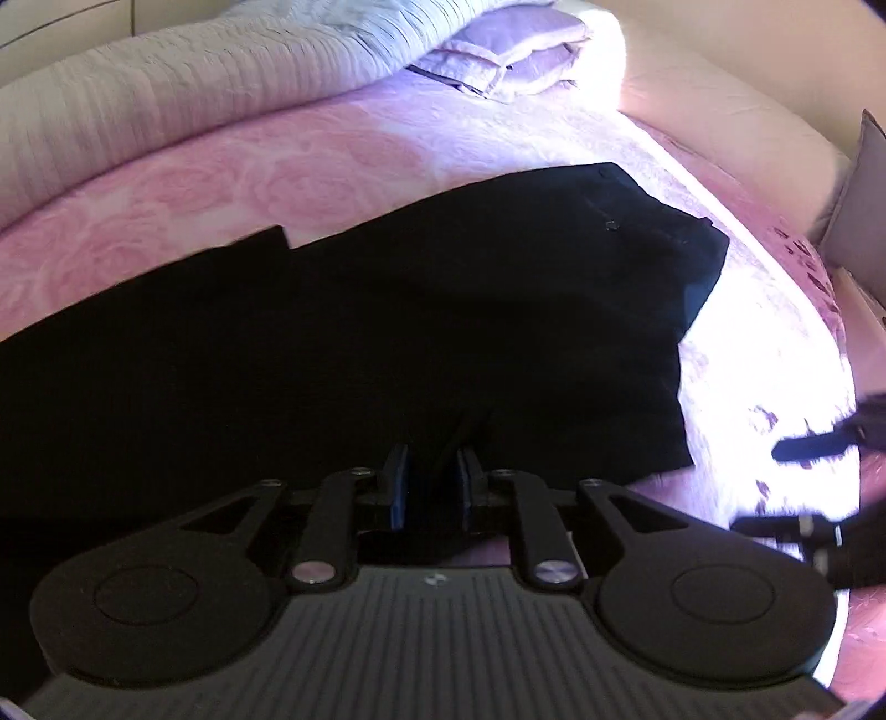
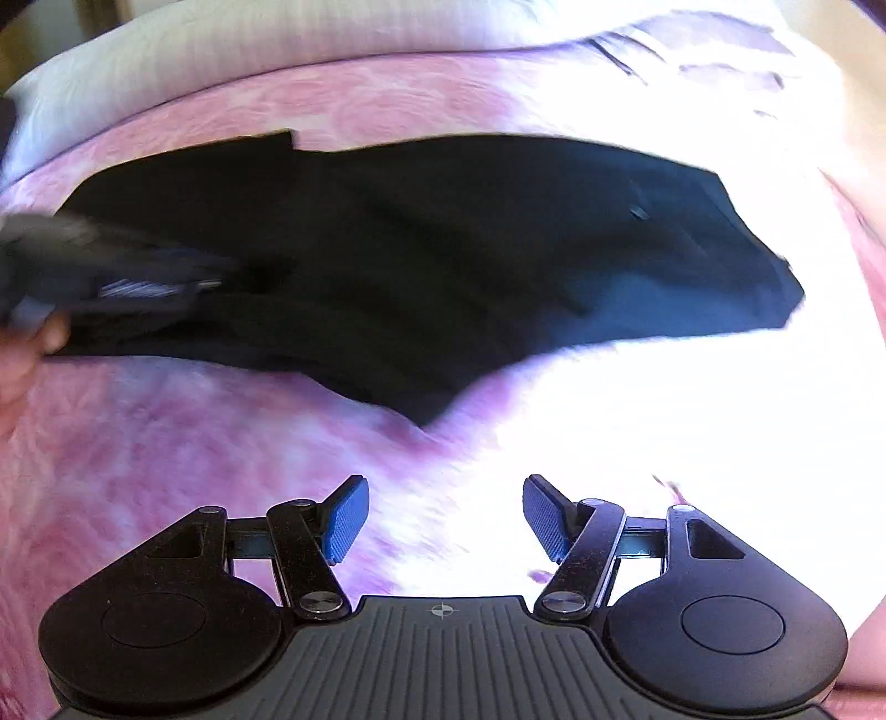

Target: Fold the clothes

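Now the black fabric trousers point(image 2: 421, 260) are lying flat across the pink rose-patterned bed point(image 2: 166, 443) for folding, the nearly closed left claw point(image 1: 434, 482) hovering over them, the right claw point(image 2: 443, 518) gaping empty.

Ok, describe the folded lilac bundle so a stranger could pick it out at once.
Start from the pink rose-patterned bedspread with the black trousers spread on it. Look past the trousers to the far edge, beside the rumpled white ribbed blanket. The folded lilac bundle is the only neat, stacked, pale purple piece there.
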Tool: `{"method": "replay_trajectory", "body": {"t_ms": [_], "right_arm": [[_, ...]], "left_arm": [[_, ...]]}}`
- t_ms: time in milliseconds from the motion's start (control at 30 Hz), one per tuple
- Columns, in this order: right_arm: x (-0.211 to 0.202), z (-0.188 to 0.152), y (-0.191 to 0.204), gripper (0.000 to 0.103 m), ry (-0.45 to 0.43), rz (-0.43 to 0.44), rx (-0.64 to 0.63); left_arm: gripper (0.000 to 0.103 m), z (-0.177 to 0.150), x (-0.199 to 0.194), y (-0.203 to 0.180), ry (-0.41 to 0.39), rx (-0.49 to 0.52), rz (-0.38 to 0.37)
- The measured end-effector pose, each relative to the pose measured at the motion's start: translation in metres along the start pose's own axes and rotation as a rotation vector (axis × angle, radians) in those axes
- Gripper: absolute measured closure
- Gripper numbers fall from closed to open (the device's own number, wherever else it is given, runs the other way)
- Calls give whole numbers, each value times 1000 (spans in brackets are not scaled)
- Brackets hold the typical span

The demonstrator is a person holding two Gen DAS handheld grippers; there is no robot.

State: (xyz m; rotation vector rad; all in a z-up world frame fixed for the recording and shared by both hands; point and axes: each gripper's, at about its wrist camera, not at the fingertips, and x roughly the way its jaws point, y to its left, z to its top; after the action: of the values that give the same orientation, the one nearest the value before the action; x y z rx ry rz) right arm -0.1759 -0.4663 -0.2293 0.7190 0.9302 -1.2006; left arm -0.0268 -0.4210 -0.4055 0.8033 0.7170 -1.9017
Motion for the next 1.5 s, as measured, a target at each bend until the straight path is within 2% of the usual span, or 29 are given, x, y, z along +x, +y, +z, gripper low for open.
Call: {"method": "replay_trajectory", "body": {"t_ms": [100,267,333,433,533,667,700,733,833,933,1000,1033,1133,1267,1300,1400,1500], "right_arm": [[-5,10,-5,38,-57,119,34],[12,62,0,38,-122,388,122],[36,85,5,38,-76,467,179],[76,106,20,38,73,505,225],[101,111,27,38,157,526,310],[116,109,24,38,150,543,505],[119,109,23,52,150,544,536],[122,110,23,93,154,542,560],[115,116,17,95,146,565,575],[85,131,1,95,33,576,513],[70,136,-14,95,-27,560,483],[74,132,-20,95,-18,534,475],[108,116,-32,94,105,499,504],[106,112,-32,92,100,484,438],[103,111,-31,90,98,474,423],[91,103,-28,68,91,430,391],[76,101,-27,66,65,389,370]], "left_arm": [[88,-6,-34,21,-17,12,50],[83,-15,-49,52,35,31,183],[79,-16,-47,61,49,32,224],[78,-16,-40,85,59,25,276],[78,-18,-35,109,71,-1,295],[76,-23,-31,123,88,-1,281],[76,-23,-31,122,94,5,280],[76,-24,-31,122,100,12,279],[76,-20,-32,118,100,34,271],[76,-7,-35,106,37,89,237],[76,-6,-23,104,61,98,214],[76,-6,-16,105,79,98,204],[76,-6,-6,106,115,104,183],[75,2,-22,117,93,58,157],[74,6,-29,123,74,36,146],[72,19,-39,149,38,-13,153],[72,34,-32,184,36,-79,179]]}}
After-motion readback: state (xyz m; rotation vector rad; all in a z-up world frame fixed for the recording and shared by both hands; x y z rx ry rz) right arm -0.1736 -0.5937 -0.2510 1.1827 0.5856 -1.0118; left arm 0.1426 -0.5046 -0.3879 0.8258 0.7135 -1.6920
